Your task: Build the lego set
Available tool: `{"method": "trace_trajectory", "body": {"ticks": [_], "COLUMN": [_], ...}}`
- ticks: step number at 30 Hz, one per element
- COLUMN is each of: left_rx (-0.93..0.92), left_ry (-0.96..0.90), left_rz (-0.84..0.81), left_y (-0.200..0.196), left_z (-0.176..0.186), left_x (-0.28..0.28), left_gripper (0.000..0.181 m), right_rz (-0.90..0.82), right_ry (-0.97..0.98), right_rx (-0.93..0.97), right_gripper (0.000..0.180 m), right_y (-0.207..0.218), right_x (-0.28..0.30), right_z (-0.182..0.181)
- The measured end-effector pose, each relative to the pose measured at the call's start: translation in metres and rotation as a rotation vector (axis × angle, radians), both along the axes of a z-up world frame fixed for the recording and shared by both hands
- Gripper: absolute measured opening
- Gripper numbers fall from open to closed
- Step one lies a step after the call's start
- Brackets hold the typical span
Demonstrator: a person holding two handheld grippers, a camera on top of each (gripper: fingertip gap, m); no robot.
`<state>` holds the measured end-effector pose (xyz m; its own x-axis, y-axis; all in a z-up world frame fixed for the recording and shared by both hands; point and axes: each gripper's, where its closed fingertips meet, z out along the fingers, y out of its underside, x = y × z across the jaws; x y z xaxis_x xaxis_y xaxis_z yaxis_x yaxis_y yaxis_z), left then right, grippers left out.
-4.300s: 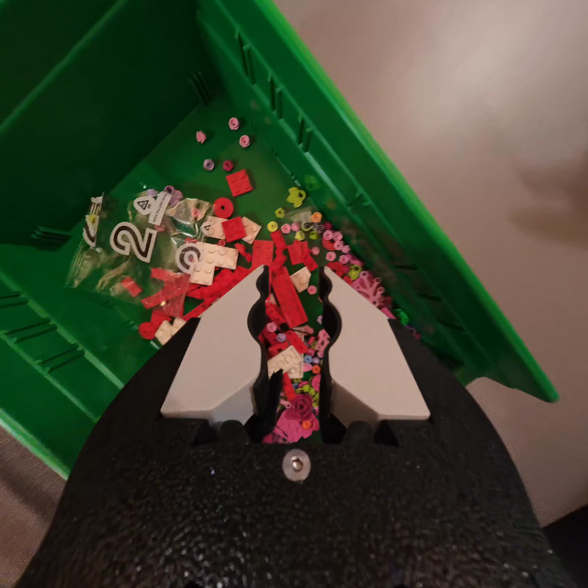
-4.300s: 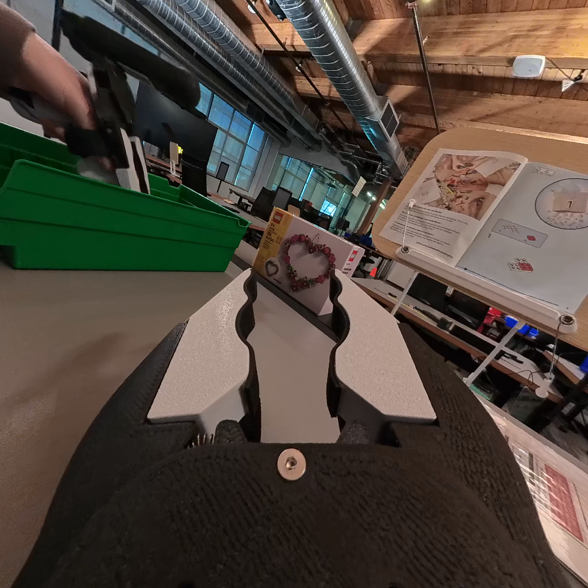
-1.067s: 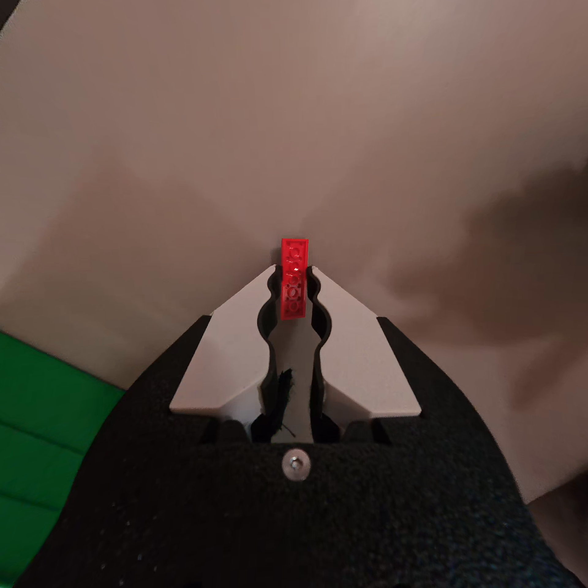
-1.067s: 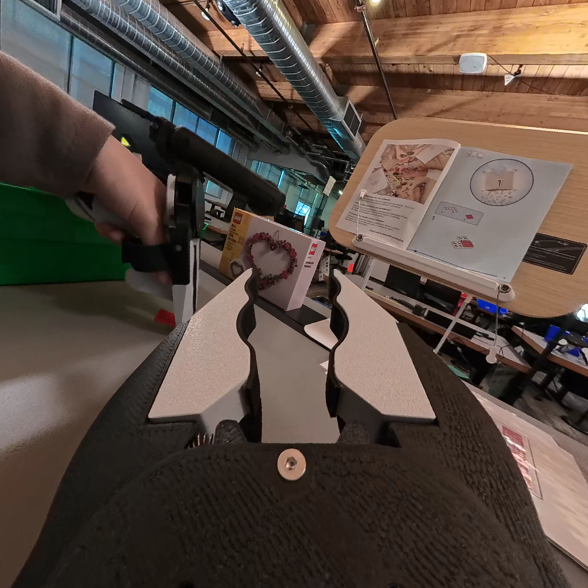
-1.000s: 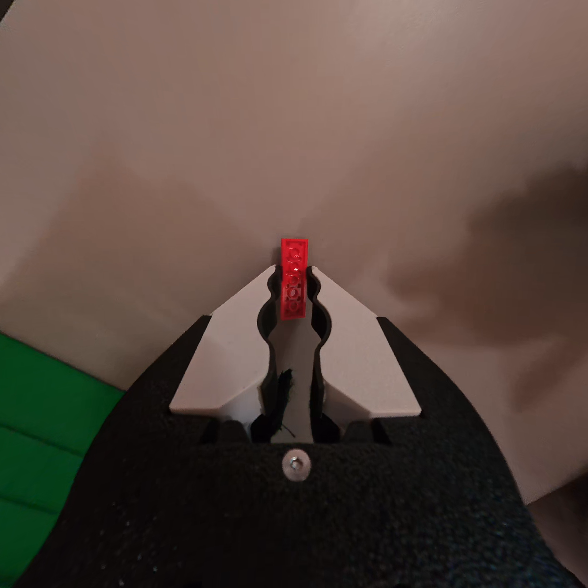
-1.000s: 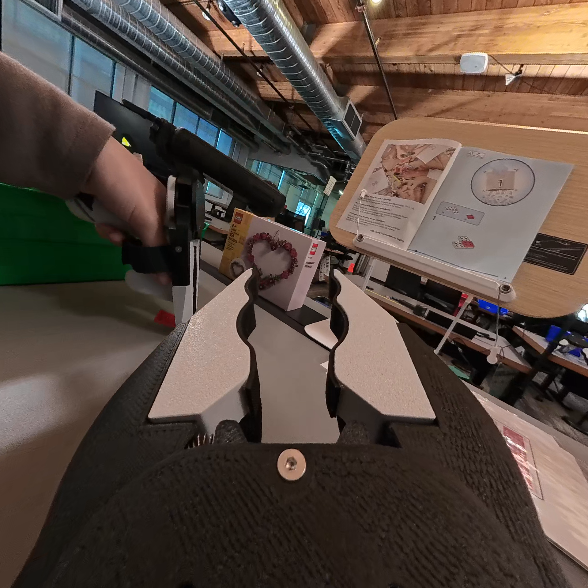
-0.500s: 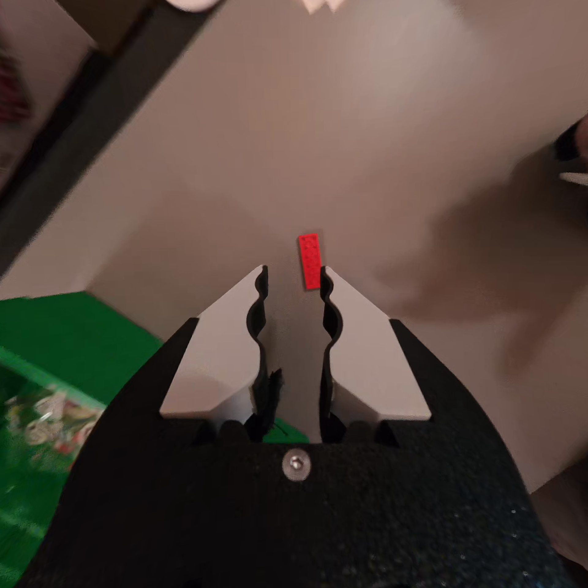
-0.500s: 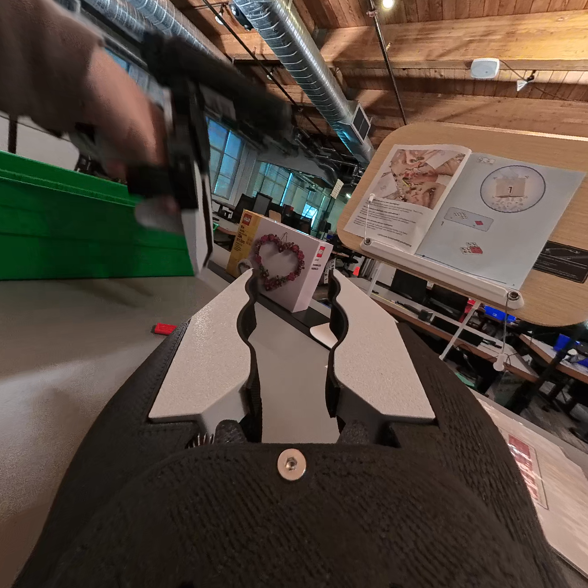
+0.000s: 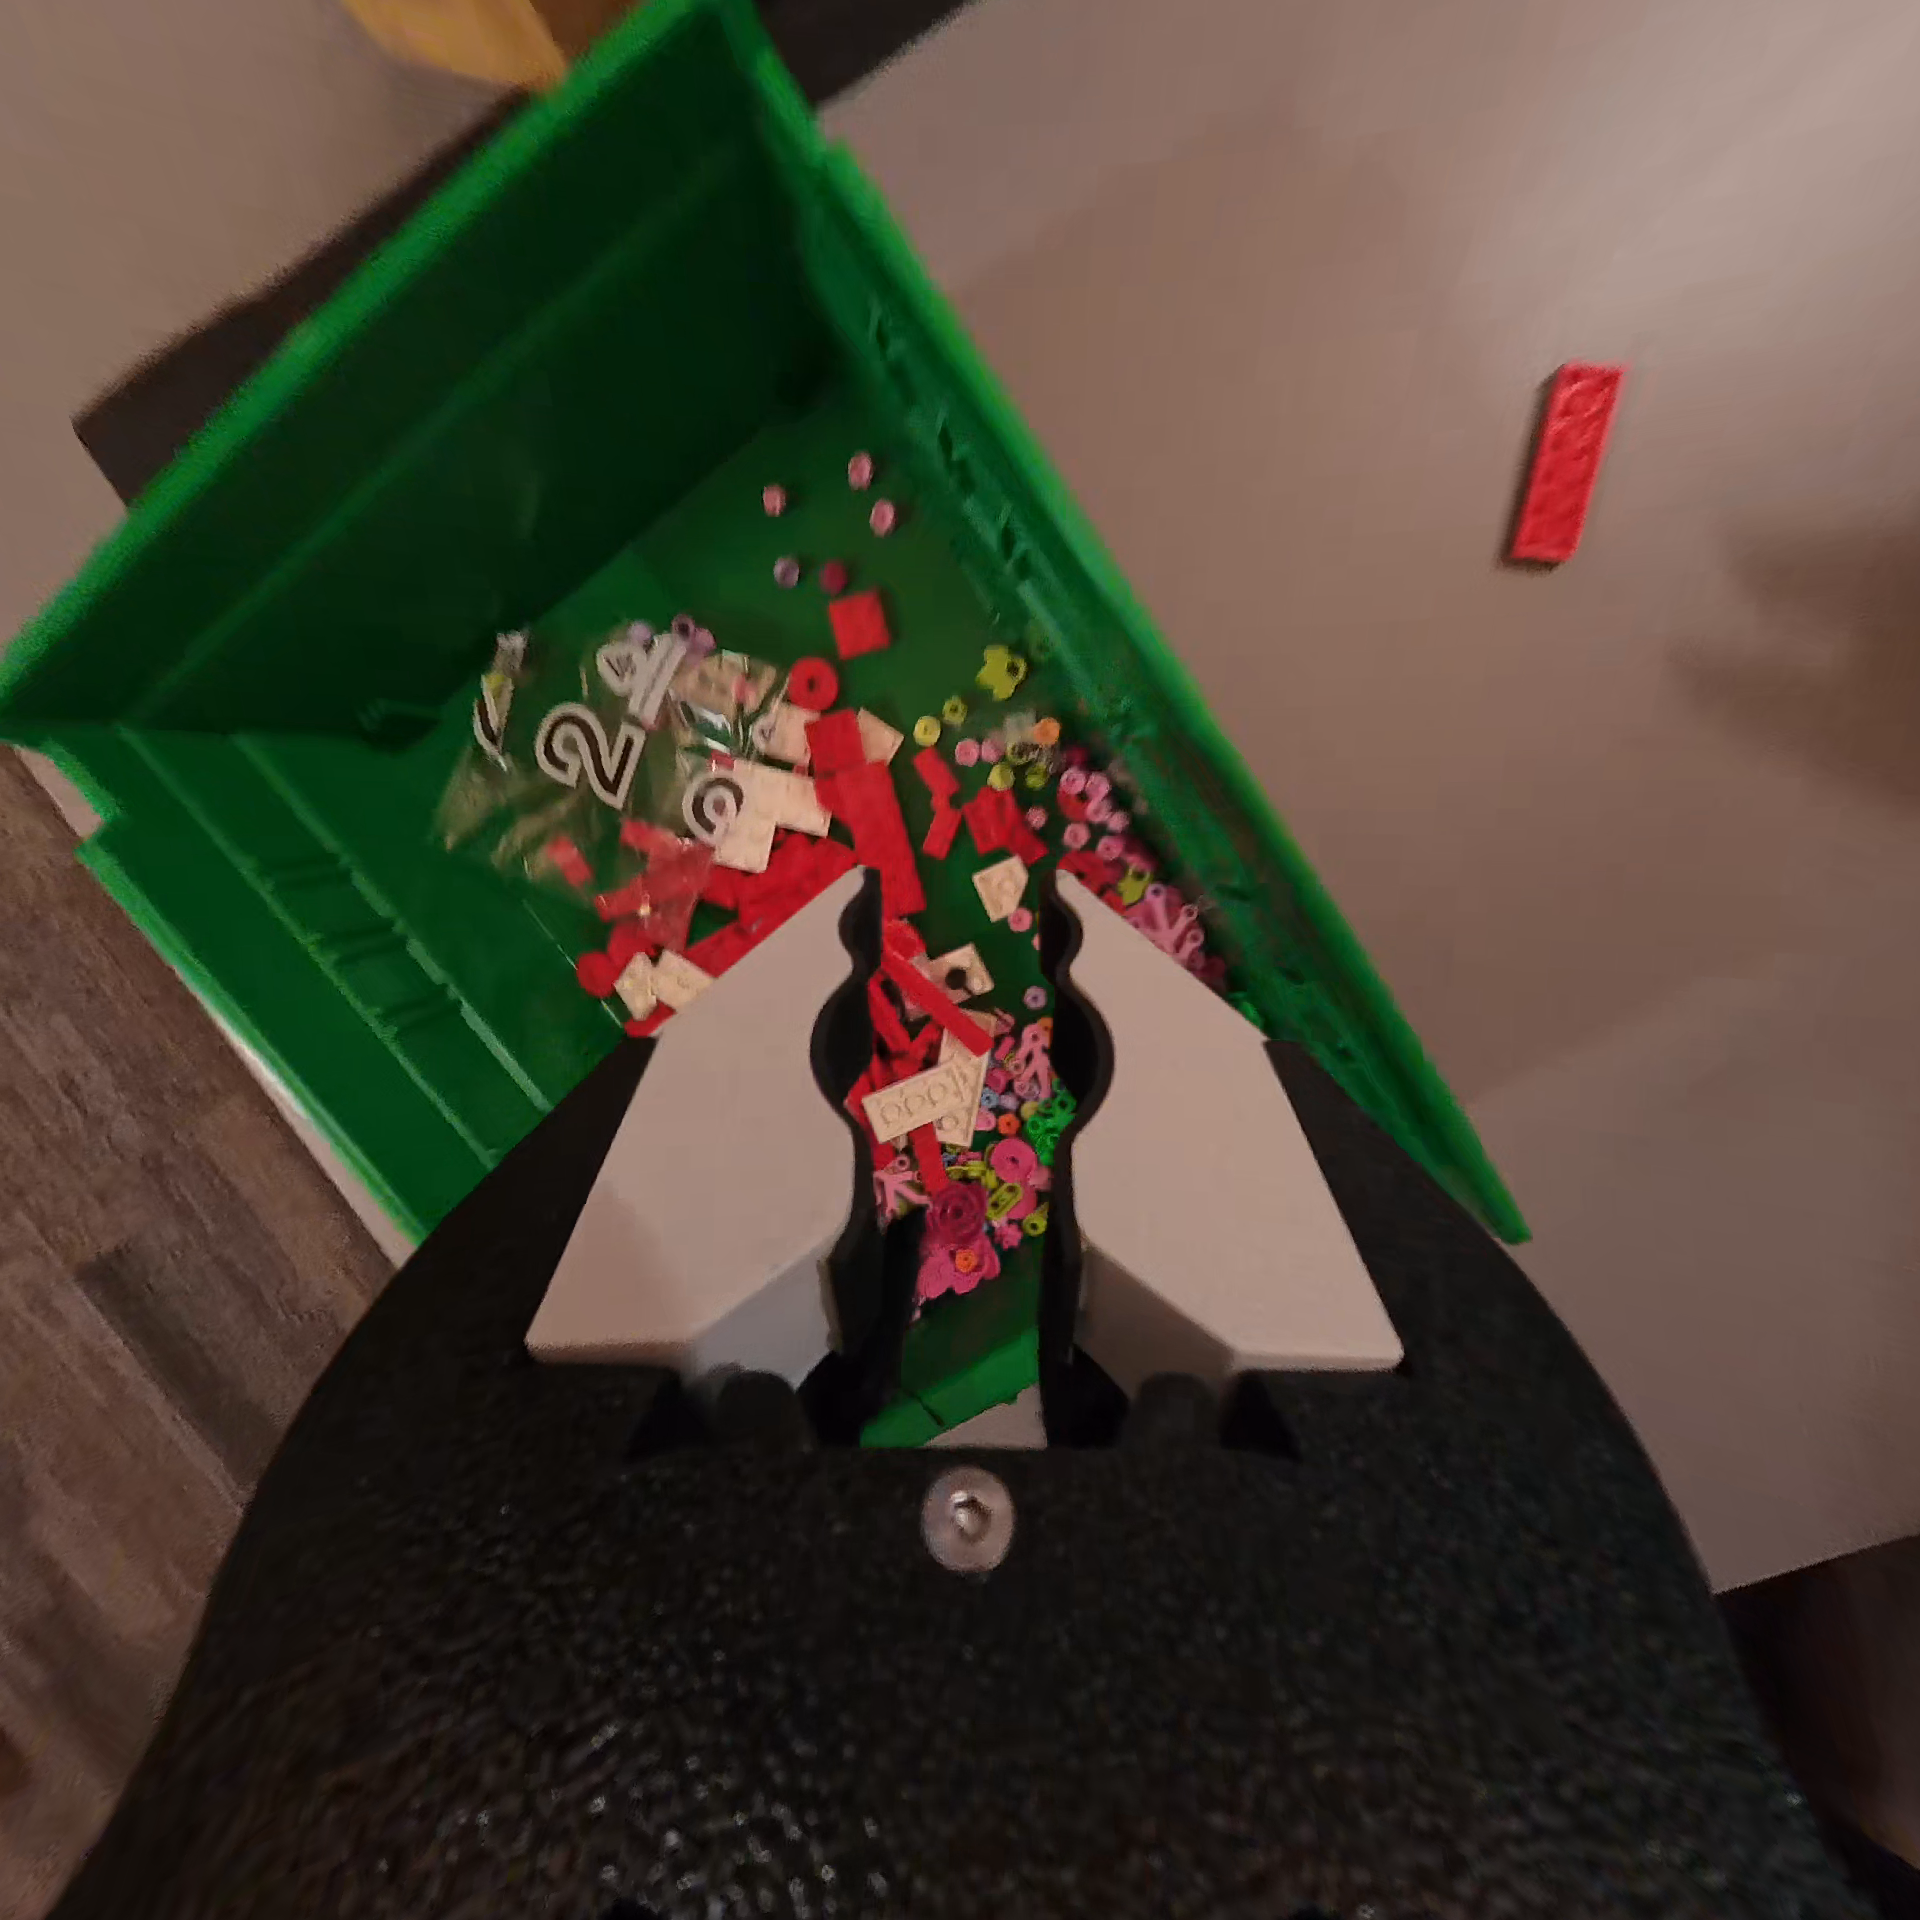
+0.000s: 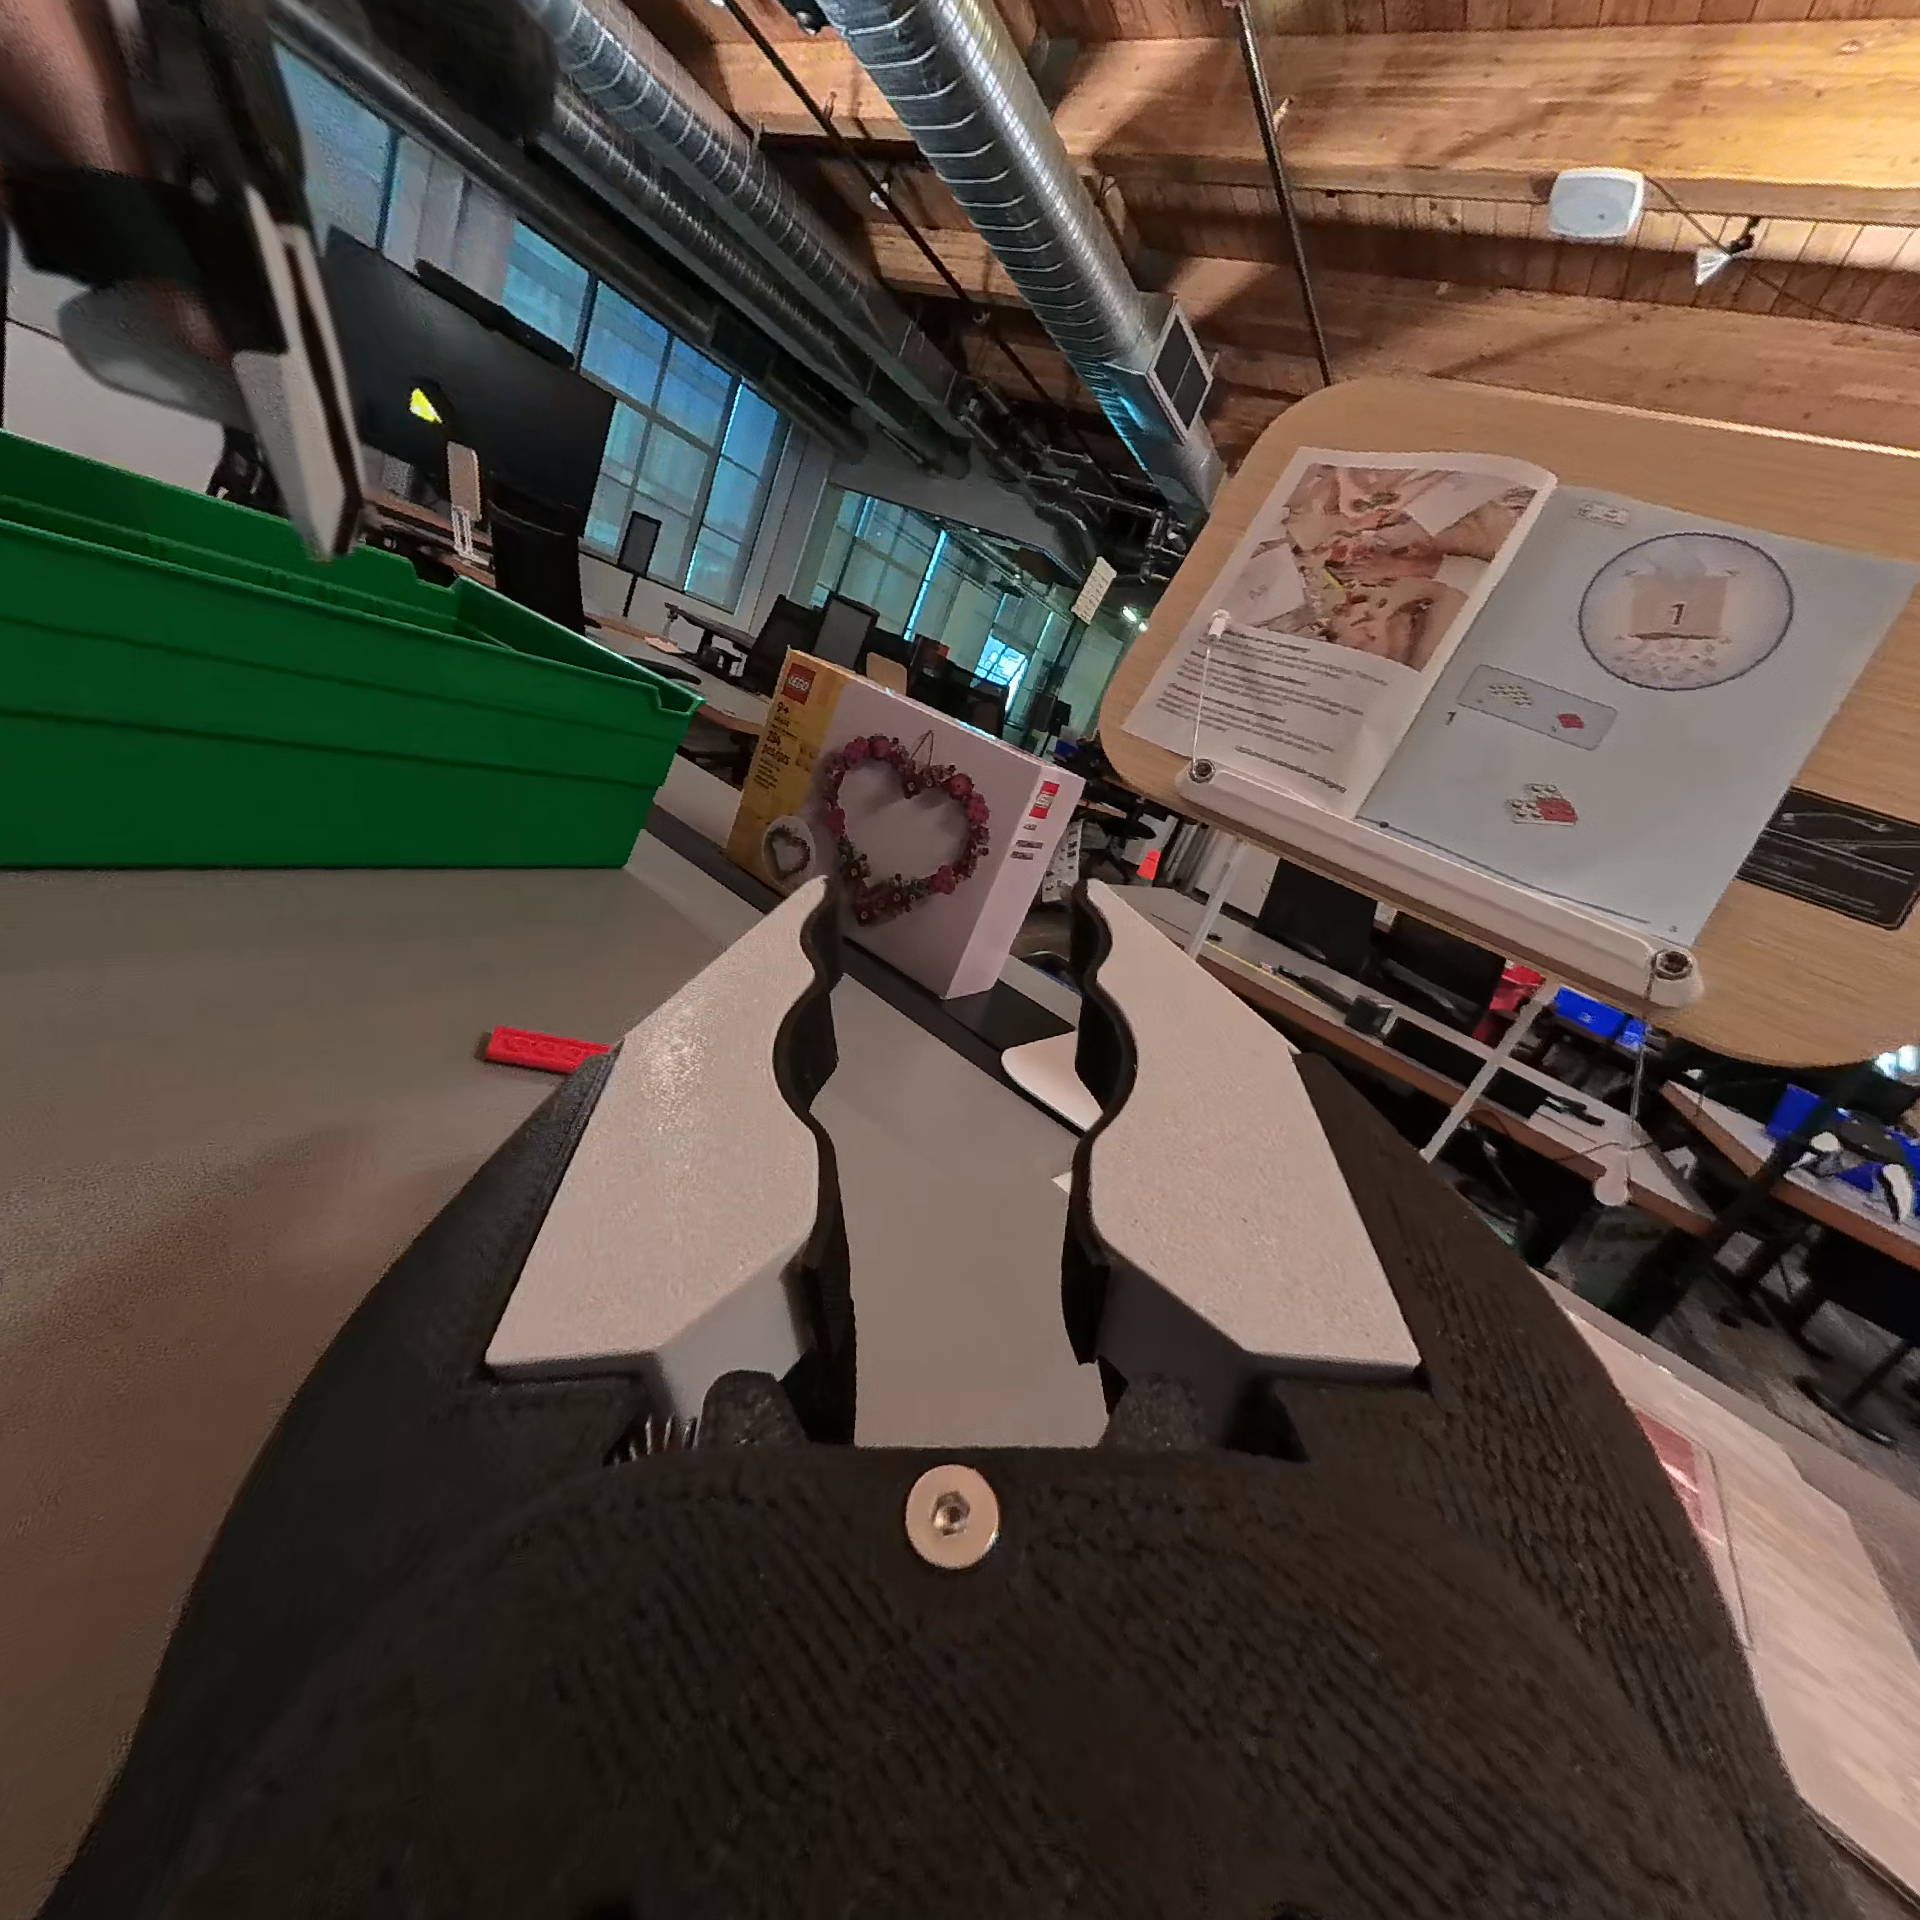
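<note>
A long red plate [image 9: 1567, 463] lies flat on the grey table, to the right of the green bin [image 9: 436, 436]; it also shows in the right wrist view [image 10: 540, 1047]. The bin holds several loose red, white, pink and lime pieces [image 9: 914, 935] and a clear bag [image 9: 613, 769]. My left gripper [image 9: 961, 894] is open and empty, above the bin's piece pile; it also shows high at the left of the right wrist view [image 10: 301, 416]. My right gripper [image 10: 951, 904] is open and empty, low over the table, apart from the red plate.
The set's white box [image 10: 914, 821] with a heart wreath picture stands on the table behind my right gripper. An open instruction booklet [image 10: 1507, 665] rests on a wooden stand [image 10: 1818, 935] at the right. The green bin [image 10: 312, 727] sits at the left. A printed sheet [image 10: 1766, 1621] lies at the table's right. The grippers' ends are close to 30 centimeters from one another. The right tips stand about 15 centimeters off the long red plate [image 9: 1567, 463].
My left gripper opened and let go of the red plate on the table, then rose and swung back over the green bin. My right gripper stayed open and nearly still.
</note>
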<state>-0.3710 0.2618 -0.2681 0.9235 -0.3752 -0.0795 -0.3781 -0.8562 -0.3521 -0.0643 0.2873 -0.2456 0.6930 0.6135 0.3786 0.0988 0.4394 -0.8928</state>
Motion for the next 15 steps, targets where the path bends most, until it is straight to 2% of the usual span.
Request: {"method": "trace_trajectory", "body": {"ticks": [6,11,15], "left_rx": [-0.052,-0.002,-0.040], "left_ry": [-0.015,-0.088,-0.116], "left_rz": [0.023,0.006,-0.017], "left_y": [-0.005,0.008,0.009], "left_z": [-0.044,-0.052,-0.062], "left_x": [-0.022,-0.016,-0.010], "left_gripper": [0.027,0.023,0.024], "right_rz": [-0.015,-0.029,-0.038], "right_ry": [-0.037,-0.065,-0.078], "right_rx": [0.009,0.014,0.015], "right_gripper": [0.042,0.042,0.042], "right_y": [0.001,0.003,0.004], "right_x": [-0.003,-0.004,-0.005], "right_z": [-0.004,-0.007,-0.008]}}
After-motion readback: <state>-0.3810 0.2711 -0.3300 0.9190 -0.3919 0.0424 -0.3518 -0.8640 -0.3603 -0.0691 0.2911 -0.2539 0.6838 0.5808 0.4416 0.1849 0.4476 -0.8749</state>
